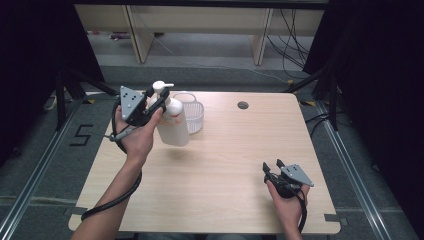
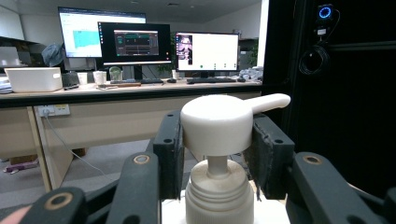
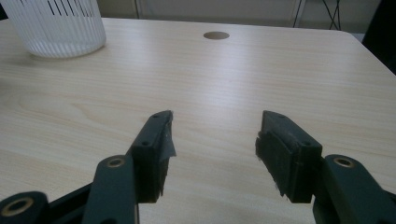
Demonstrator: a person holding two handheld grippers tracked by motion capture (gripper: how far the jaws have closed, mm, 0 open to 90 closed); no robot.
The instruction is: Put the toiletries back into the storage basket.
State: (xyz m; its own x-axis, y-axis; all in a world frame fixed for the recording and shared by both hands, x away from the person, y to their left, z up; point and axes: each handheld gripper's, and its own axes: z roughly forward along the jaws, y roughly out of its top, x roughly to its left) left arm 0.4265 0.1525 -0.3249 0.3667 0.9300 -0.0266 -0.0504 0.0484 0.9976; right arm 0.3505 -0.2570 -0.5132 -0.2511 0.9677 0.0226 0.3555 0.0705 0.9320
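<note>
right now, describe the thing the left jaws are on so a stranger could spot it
On the light wooden table, look to the far left corner, beside the white slotted basket. The pump bottle is lifted there, the left gripper clamped on its pump head. It alone has a white spout on top.

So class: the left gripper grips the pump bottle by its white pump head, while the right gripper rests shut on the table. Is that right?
Not quite: the right gripper rests open, jaws apart with nothing between them, as the right gripper view shows. The left gripper does grip the pump bottle by its pump head.
</note>
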